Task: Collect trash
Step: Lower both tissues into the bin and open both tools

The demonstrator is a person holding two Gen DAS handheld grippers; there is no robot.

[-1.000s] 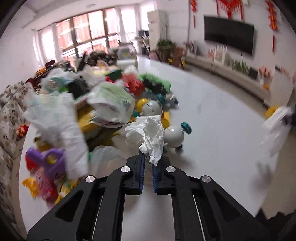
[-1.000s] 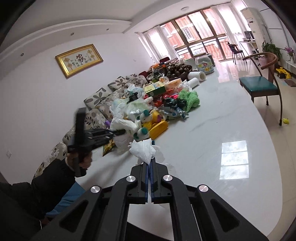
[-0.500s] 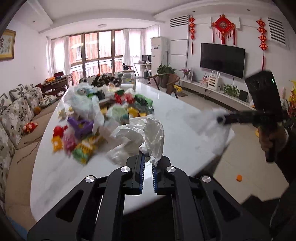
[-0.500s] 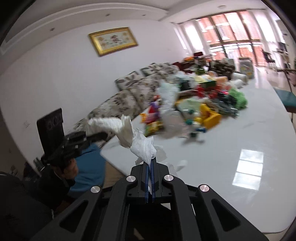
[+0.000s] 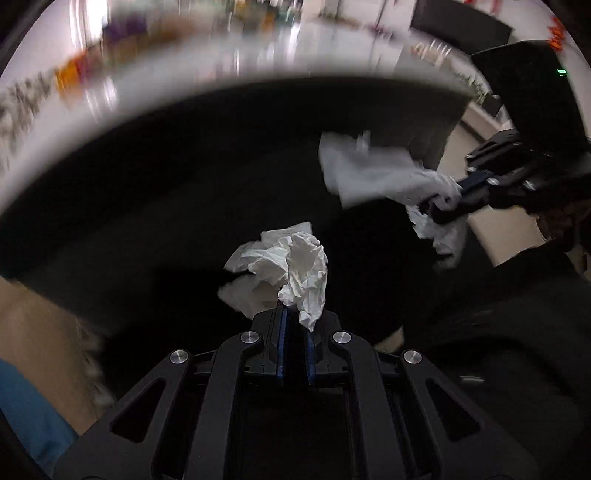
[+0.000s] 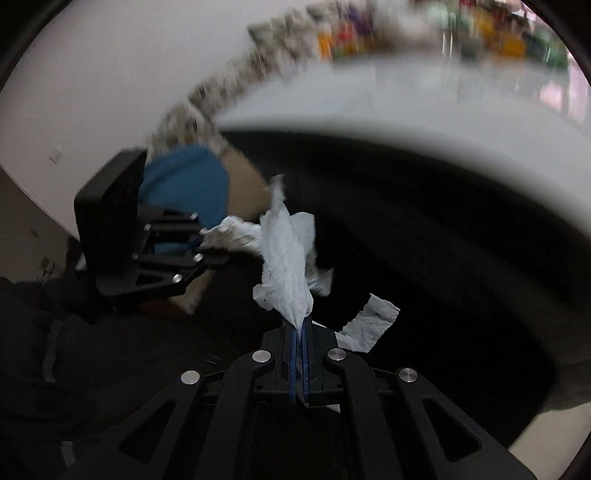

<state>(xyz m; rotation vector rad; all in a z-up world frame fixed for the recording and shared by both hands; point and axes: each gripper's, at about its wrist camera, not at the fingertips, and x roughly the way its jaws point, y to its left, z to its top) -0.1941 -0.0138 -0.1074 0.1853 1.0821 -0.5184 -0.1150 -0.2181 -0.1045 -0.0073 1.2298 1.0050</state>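
My left gripper is shut on a crumpled white tissue and holds it in front of the dark space below the table edge. My right gripper is shut on a torn white tissue, also below the table. In the left wrist view the right gripper shows at the right with its tissue. In the right wrist view the left gripper shows at the left with its tissue.
The white table's rim curves above both grippers, blurred by motion. Coloured clutter lies on its far side. Dark shadow under the table fills the middle. Tan floor and blue cloth show at the left.
Both grippers have swung down from above the tabletop to below its edge, each still holding its tissue. The two grippers have come closer together.
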